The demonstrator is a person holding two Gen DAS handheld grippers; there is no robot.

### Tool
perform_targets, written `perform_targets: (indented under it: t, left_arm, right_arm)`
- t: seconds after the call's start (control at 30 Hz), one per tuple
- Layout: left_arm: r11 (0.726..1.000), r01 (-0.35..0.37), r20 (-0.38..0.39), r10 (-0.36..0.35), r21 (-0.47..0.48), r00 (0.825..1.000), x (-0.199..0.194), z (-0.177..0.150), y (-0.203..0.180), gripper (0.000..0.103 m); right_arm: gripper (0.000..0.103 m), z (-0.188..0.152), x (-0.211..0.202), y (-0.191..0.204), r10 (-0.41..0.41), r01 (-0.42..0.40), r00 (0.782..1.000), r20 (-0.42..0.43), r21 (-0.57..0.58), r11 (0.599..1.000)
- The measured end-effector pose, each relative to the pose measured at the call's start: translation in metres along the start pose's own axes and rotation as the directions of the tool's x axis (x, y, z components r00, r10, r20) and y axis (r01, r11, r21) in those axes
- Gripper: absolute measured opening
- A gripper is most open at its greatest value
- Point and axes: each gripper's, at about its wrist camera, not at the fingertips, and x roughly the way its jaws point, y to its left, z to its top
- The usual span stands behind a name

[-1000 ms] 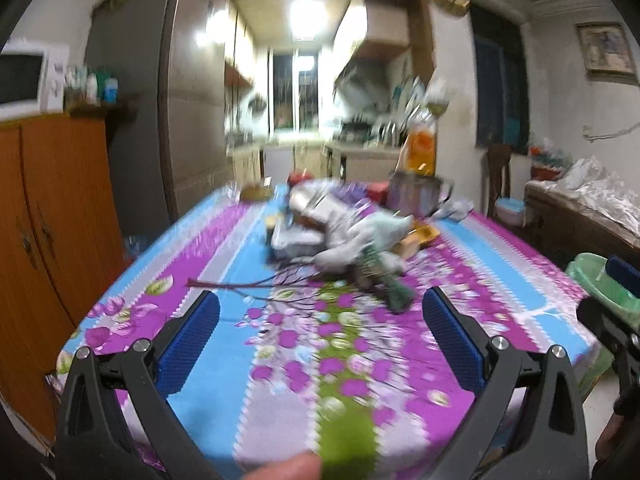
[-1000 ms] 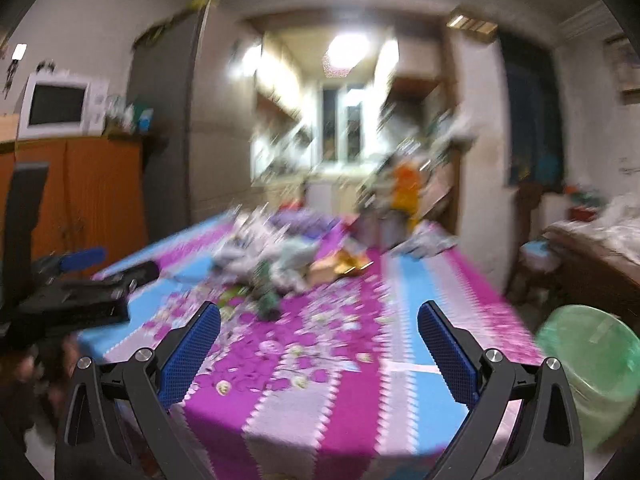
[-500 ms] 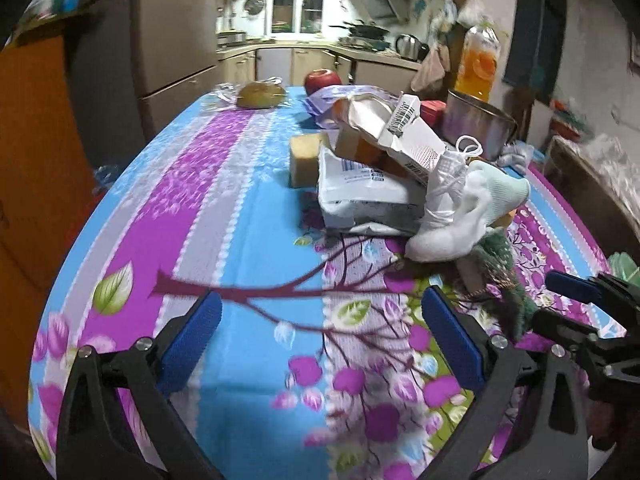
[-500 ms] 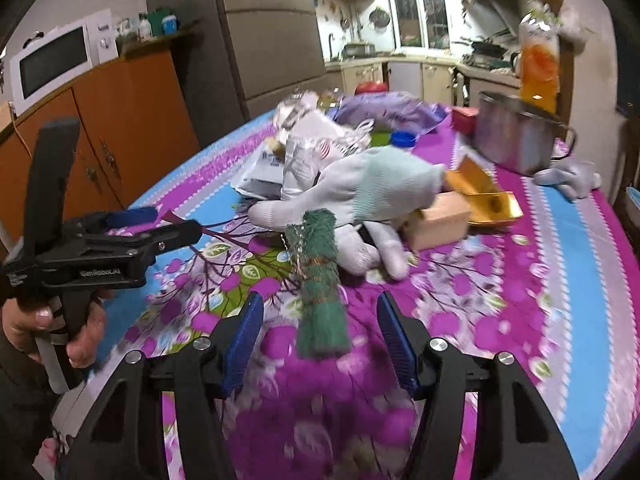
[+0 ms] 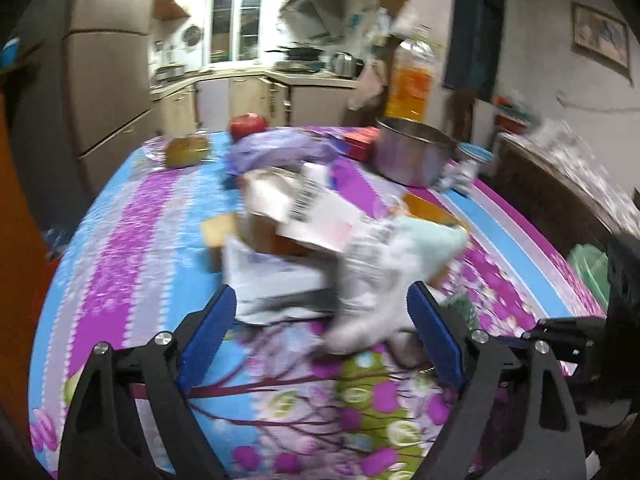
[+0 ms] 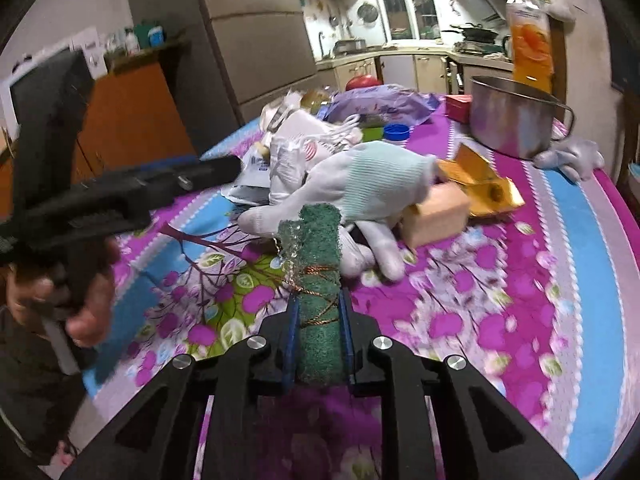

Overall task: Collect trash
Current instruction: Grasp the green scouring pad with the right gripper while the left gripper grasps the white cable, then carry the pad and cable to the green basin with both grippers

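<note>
My right tongs (image 6: 318,332) are closing on the green scouring pad roll (image 6: 318,280), pads pressed to its near end where it lies on the worktop (image 6: 500,300), just before the white glove (image 6: 360,188). It looks light, springy and rough, so a mid-body pinch below the copper wire (image 6: 316,276) should hold. My left tongs (image 5: 320,320) stand wide and are closing, empty, nearing the glove (image 5: 380,280) and paper packets (image 5: 280,276). The floral cloth looks slick; a green bin (image 5: 588,264) sits beyond the right edge, with a kitchen behind.
</note>
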Motion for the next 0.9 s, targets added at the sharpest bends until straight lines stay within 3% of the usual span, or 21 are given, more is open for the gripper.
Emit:
perform_targets:
  t: [0.33,0.43,0.47,0.57,0.73,0.9]
  left_arm:
    - [0.998,0.012,-0.025,-0.014,-0.058,1.0,0.03,0.014,-0.009,0.06]
    - [0.997,0.009,-0.052,-0.014,-0.079,0.999,0.037,0.013,-0.007,0.039]
    - [0.996,0.017,-0.058,-0.022,-0.09,0.998,0.038,0.012,-0.005,0.027]
    - [0.996,0.007,-0.051,-0.012,-0.093,0.999,0.035,0.009,-0.006,0.025]
    - [0.995,-0.054,0.08,0.061,-0.082,0.995,-0.012,0.011,-0.011,0.024]
    - [0.995,-0.065,0.186,0.078,-0.076,0.979,-0.067,0.016,-0.03,0.024]
  right_arm:
    - [0.019,-0.027,-0.033,-0.018,0.016,-0.018,1.0,0.027,0.062,0.998]
    - [0.019,-0.027,-0.035,-0.019,0.014,-0.017,0.999,0.036,0.063,0.998]
    - [0.019,-0.027,-0.035,-0.019,0.013,-0.015,0.999,0.04,0.065,0.998]
    - [0.019,-0.028,-0.04,-0.02,-0.003,-0.001,0.998,0.064,0.068,0.998]
    - [0.019,-0.025,-0.066,-0.012,-0.066,0.062,0.986,0.154,0.032,0.998]
    - [0.019,-0.016,-0.108,-0.001,-0.151,0.158,0.946,0.287,-0.001,0.987]
